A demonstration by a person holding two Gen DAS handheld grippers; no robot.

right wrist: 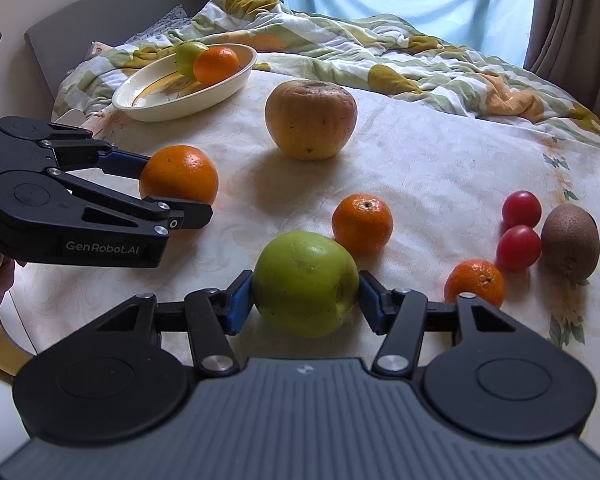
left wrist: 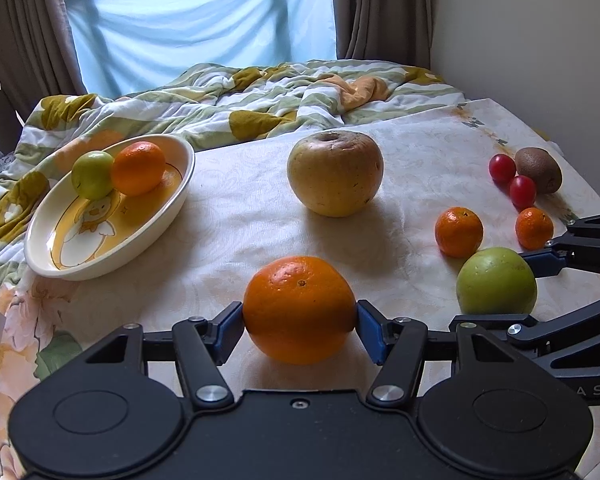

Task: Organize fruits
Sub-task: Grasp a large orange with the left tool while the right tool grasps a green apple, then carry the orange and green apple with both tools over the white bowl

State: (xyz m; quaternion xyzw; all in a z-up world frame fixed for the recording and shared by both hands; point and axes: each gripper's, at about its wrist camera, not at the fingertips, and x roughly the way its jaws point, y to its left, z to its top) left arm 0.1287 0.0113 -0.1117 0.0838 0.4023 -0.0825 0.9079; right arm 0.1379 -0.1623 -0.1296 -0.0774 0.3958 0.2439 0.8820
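My left gripper [left wrist: 299, 322] is shut on a large orange [left wrist: 299, 308] that rests on the cloth; both blue pads press its sides. In the right wrist view the same orange [right wrist: 179, 174] sits between that gripper's fingers [right wrist: 124, 164]. My right gripper [right wrist: 306, 300] is shut on a green apple [right wrist: 305, 283], pads against both sides. A cream oval dish [left wrist: 40, 248] at the left holds a small green fruit [left wrist: 92, 175] and an orange [left wrist: 138, 168]. A big yellow-brown apple [left wrist: 335, 172] stands in the middle.
Two small mandarins [right wrist: 362, 223] [right wrist: 475, 282], two red cherry tomatoes [right wrist: 521, 208] [right wrist: 518, 248] and a kiwi [right wrist: 570, 241] lie on the right of the cloth. A rumpled quilt [left wrist: 260, 100] lies behind, curtains and a window beyond. A wall [left wrist: 540, 40] runs along the right.
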